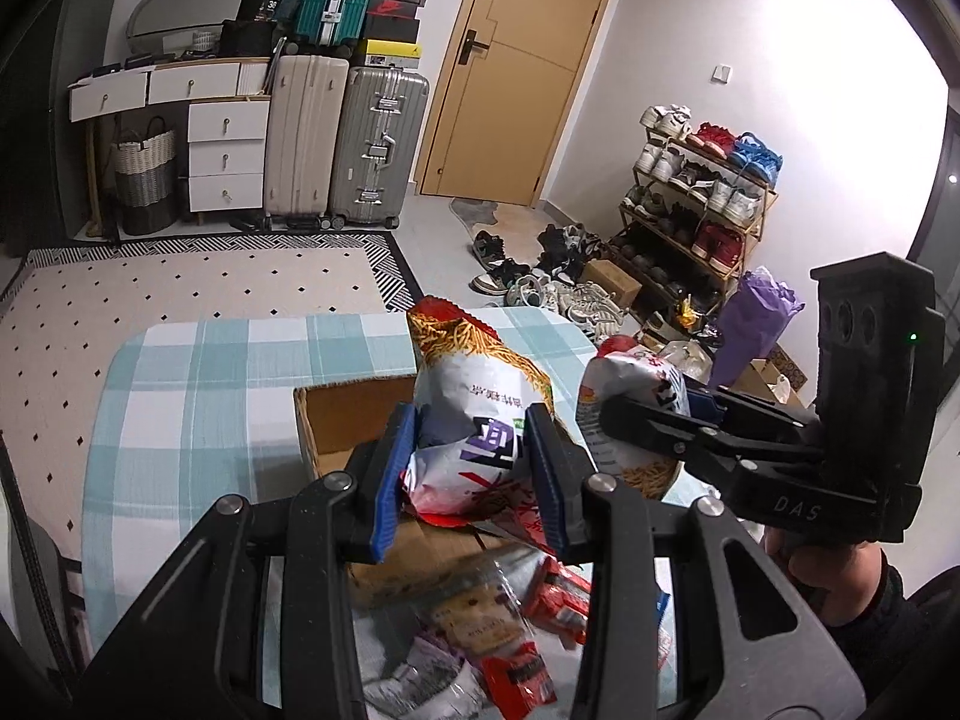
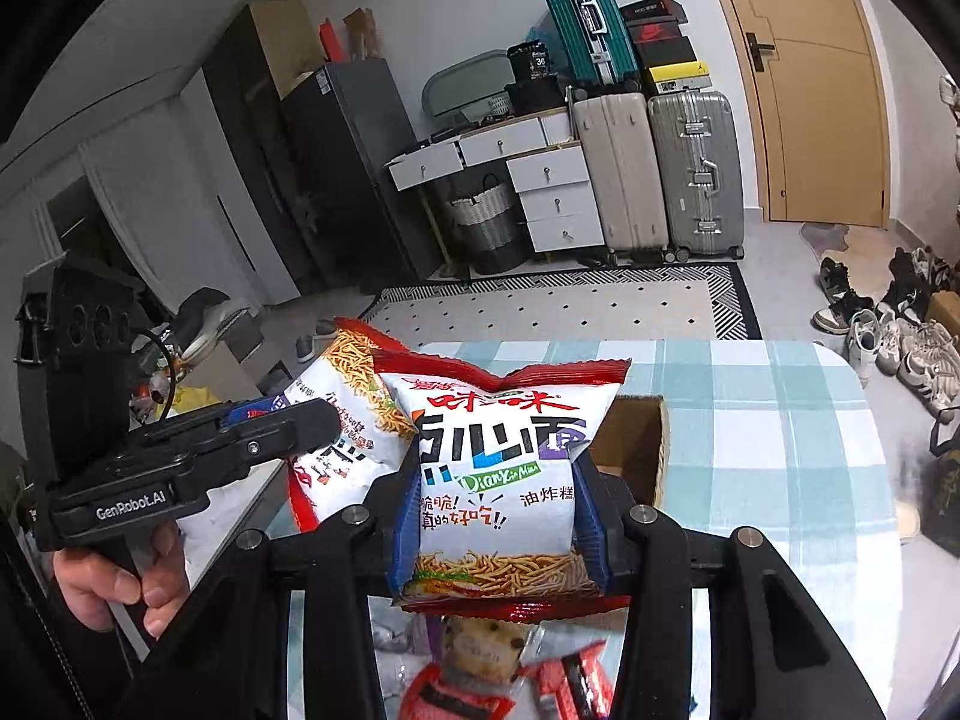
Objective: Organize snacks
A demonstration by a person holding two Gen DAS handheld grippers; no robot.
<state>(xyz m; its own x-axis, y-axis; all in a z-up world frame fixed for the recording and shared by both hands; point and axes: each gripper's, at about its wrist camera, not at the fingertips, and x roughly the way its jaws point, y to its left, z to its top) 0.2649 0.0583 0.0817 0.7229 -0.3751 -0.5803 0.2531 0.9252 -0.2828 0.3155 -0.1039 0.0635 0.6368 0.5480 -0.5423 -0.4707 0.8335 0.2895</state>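
Observation:
My left gripper (image 1: 471,468) is shut on a white and red noodle-snack bag (image 1: 474,402), held above an open cardboard box (image 1: 348,420) on the checked tablecloth. My right gripper (image 2: 498,516) is shut on a second noodle-snack bag (image 2: 498,468) of the same kind, held beside the first. The right gripper also shows in the left wrist view (image 1: 666,426) with its bag (image 1: 624,390). The left gripper shows in the right wrist view (image 2: 288,420) with its bag (image 2: 342,420). The box shows behind the right bag (image 2: 630,450).
Several small snack packets (image 1: 510,630) lie on the near table, also in the right wrist view (image 2: 480,660). The table (image 1: 198,396) has a blue checked cloth. Suitcases (image 1: 342,144), drawers, a shoe rack (image 1: 696,198) and a door stand behind.

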